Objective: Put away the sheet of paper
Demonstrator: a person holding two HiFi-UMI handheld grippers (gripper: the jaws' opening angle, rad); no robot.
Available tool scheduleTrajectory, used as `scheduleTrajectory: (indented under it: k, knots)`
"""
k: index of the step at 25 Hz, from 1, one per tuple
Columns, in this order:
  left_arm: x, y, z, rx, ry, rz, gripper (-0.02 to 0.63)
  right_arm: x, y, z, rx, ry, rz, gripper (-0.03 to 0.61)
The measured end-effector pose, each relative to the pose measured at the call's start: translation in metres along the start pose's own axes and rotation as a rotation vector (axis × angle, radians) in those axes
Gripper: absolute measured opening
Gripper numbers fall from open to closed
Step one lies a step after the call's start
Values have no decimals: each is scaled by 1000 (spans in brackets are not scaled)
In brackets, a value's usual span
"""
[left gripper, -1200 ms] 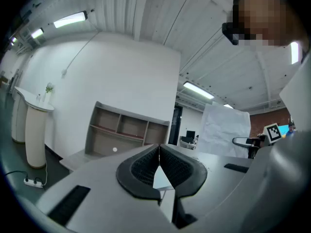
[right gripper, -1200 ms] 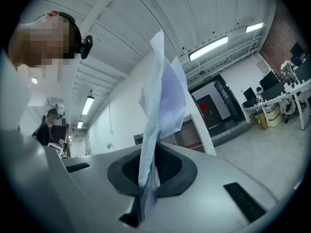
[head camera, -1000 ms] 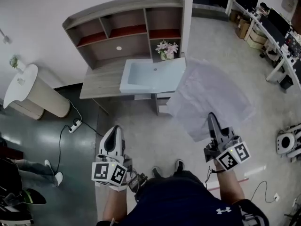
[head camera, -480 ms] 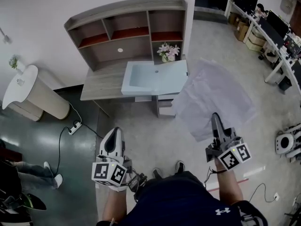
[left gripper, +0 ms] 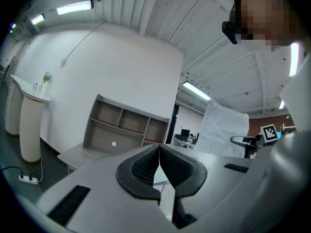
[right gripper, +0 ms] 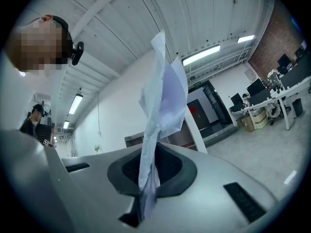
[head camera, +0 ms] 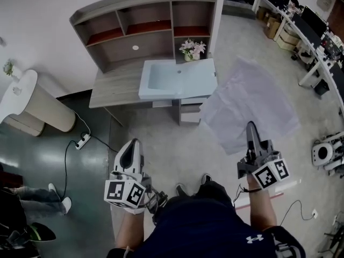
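A large, crumpled white sheet of paper [head camera: 250, 105] hangs in the air at the right of the head view, pinched at its near edge by my right gripper [head camera: 251, 127]. In the right gripper view the sheet of paper [right gripper: 160, 101] rises edge-on from between the shut jaws. My left gripper [head camera: 130, 150] is held low at the left, shut with nothing in it; its pads [left gripper: 146, 166] meet. Ahead stands a wooden desk [head camera: 115, 85] with a shelf unit [head camera: 145, 28] and a pale blue mat [head camera: 177, 79].
A vase of flowers [head camera: 191, 50] stands at the desk's back right. A white pedestal stand [head camera: 29, 104] is at the left, with a power strip [head camera: 81, 141] and cable on the floor. Office desks with monitors [head camera: 312, 31] line the right. Another person's legs [head camera: 32, 195] show at the far left.
The view has shifted slightly: desk and sheet sit a little farther right and lower. Both grippers keep their poses, and the sheet stays held in the right one.
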State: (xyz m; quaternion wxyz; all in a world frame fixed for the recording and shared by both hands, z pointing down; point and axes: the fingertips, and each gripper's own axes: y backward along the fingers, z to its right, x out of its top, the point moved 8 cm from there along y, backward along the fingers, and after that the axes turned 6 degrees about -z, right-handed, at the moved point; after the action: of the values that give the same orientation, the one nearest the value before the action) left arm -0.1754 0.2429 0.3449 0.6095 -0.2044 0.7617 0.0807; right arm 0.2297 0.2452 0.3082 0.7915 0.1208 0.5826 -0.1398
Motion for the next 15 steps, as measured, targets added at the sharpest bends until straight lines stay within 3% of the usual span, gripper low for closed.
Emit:
scheduleTrajectory:
  k: [8, 15]
  knots:
    - [1, 13, -8, -1, 27, -1, 17, 0, 13, -8, -52, 6, -40, 14]
    - [-6, -6, -14, 7, 39, -15, 17, -11, -6, 5, -51, -5, -58, 15]
